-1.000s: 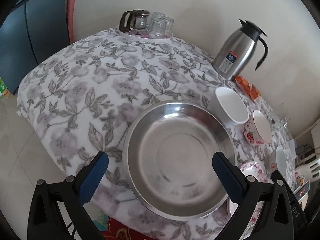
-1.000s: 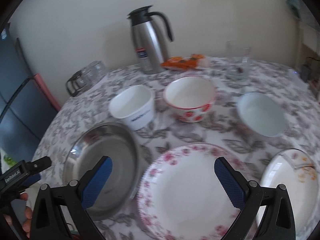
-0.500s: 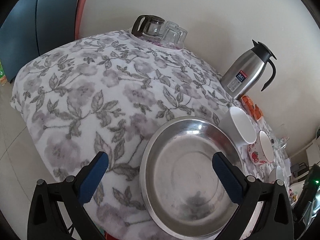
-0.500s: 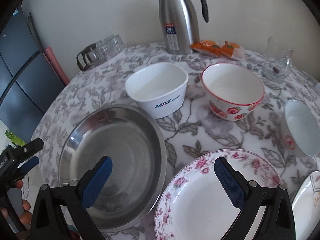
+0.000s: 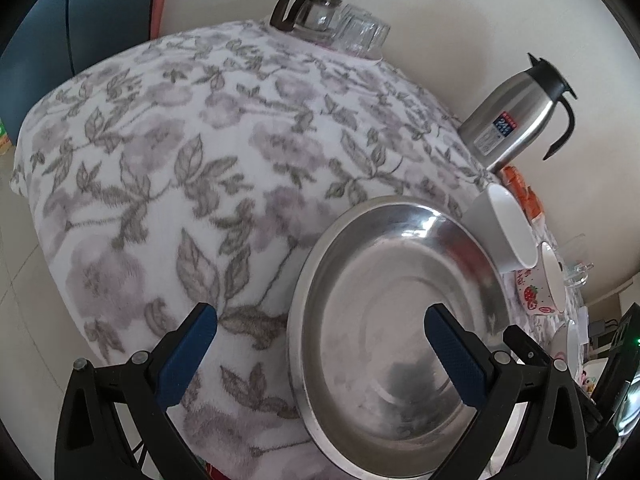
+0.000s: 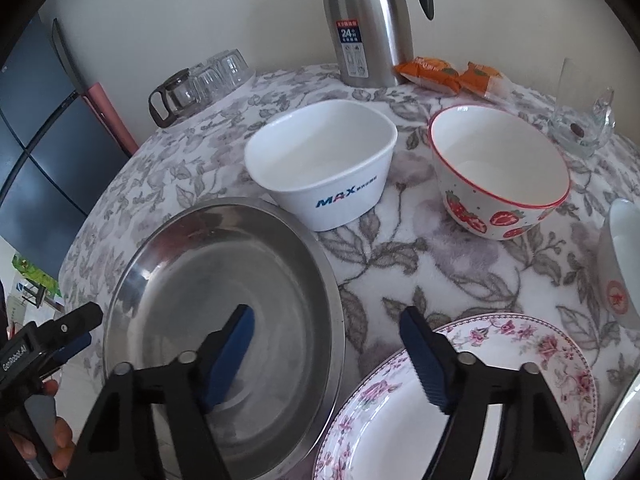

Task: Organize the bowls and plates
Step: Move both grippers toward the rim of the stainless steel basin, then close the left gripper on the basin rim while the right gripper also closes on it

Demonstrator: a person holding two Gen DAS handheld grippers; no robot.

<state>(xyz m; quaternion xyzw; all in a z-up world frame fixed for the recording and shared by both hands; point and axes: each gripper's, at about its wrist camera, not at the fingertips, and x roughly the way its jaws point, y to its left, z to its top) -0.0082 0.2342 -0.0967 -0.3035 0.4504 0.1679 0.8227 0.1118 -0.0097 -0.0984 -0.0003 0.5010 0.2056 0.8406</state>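
Steel plate point(image 6: 224, 300) lies upright beside floral plate point(image 6: 460, 400), white bowl point(image 6: 324, 160) and strawberry bowl point(image 6: 496, 168).

The left gripper point(image 5: 320, 336) was a black plastic frame with triangular cut-outs, silver round rivets at its joints, and two fingers point(image 5: 188, 356) faced with dark blue ribbed pads. The right gripper point(image 6: 326, 344) was built the same: black frame, silver pins behind the jaws, blue textured pads point(image 6: 426, 364). Seen from the right wrist camera, the left gripper's body carried white lettering (partly readable, "GenRobot.AI"), and bare skin of the hand point(image 6: 60, 440) showed beneath it.
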